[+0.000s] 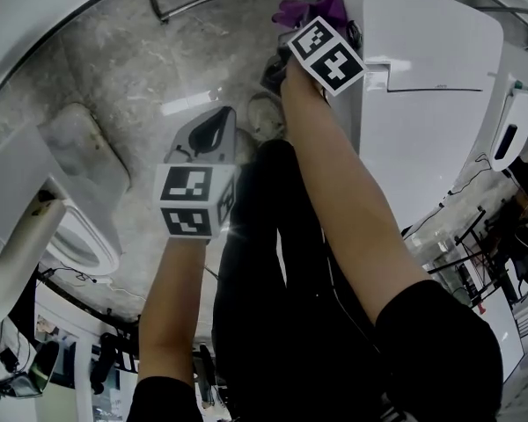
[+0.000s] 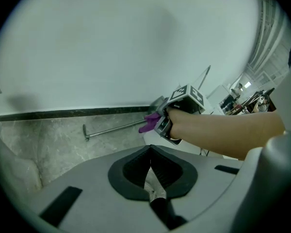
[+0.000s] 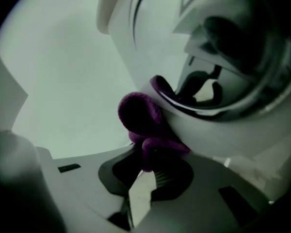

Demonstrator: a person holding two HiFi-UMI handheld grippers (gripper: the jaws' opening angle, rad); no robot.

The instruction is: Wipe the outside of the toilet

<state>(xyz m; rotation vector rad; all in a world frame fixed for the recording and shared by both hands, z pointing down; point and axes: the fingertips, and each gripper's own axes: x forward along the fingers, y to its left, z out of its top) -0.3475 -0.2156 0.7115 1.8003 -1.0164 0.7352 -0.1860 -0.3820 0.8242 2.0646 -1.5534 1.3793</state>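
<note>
Head view: the right hand-held gripper (image 1: 310, 26) reaches forward with a purple cloth (image 1: 310, 9) at its tip, right against the far upper edge of the white toilet (image 1: 422, 104); the left hand-held gripper (image 1: 209, 134) hangs lower and nearer, over the grey floor (image 1: 114, 69), well apart from the toilet; a metal rod (image 1: 220, 3) lies on the floor beyond.

Left gripper view: its jaws are drawn together with nothing between them; it looks across at the right one and the cloth; it seems to have no part in the wiping now.

Right gripper view: the jaws are clamped on a bunched fold of the cloth, and the free wad is pressed against the toilet's curved white outer shell, just beneath a dark-edged rim.

Judged from this, the wipe is under way on the shell; to do it well, hold the clamp firm so the wad does not slip out; follow the curve with steady pressure, letting cloth and not the hard jaw tips meet the surface; overlap the strokes; hold the left one clear of the right arm's path.
</note>
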